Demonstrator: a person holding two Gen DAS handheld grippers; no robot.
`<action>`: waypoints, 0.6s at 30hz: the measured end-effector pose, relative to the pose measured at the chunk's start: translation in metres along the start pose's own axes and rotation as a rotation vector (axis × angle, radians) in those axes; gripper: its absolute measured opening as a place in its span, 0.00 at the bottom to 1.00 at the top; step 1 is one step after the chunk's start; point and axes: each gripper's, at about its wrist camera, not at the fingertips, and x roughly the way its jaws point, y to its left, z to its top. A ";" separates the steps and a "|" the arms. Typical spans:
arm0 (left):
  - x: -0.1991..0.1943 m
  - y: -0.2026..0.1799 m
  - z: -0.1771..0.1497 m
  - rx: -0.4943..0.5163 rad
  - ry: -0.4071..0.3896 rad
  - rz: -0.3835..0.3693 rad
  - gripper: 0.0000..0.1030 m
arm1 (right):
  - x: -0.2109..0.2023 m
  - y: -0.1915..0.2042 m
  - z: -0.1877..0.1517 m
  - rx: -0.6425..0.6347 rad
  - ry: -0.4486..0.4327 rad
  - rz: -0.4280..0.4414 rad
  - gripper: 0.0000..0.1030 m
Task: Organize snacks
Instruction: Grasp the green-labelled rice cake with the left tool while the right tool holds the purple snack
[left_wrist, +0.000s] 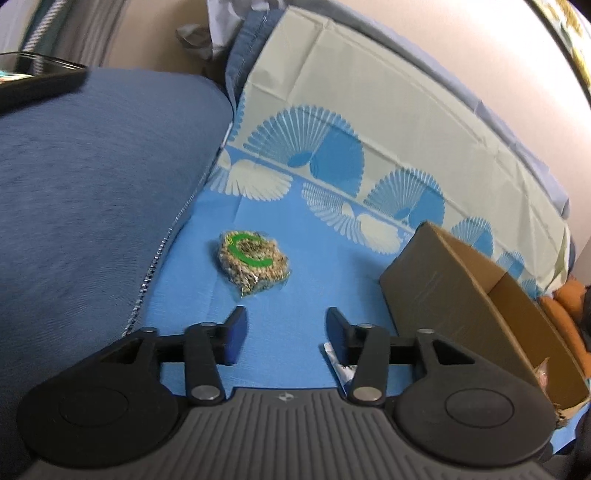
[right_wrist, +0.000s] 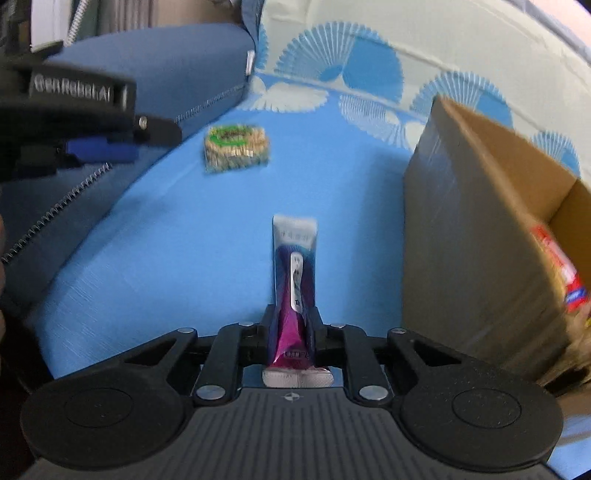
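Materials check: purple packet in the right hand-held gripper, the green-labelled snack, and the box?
Purple packet: glossy foil or plastic film, judging by sheen and crimped ends. Green-labelled snack: apparently clear shiny plastic wrap over a grainy tan block. Box: matte brown cardboard, its near face possibly taped.

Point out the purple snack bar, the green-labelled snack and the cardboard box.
purple snack bar (right_wrist: 294, 273): right wrist view, wrapper's middle.
green-labelled snack (left_wrist: 251, 260): left wrist view, packet's centre.
cardboard box (right_wrist: 469, 236): right wrist view, outer side wall.

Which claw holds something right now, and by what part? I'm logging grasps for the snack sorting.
The right claw is shut on the purple snack packet, gripping its lower half, near end. The left claw is open and holds nothing.
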 end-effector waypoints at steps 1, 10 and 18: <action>0.006 -0.001 0.002 0.002 0.010 0.014 0.65 | 0.001 0.000 0.001 -0.004 -0.004 0.000 0.22; 0.101 -0.019 0.034 0.026 0.119 0.186 0.99 | 0.012 -0.011 0.010 0.068 0.055 0.074 0.40; 0.172 -0.029 0.046 0.077 0.209 0.346 0.99 | 0.016 -0.019 0.015 0.130 0.077 0.096 0.27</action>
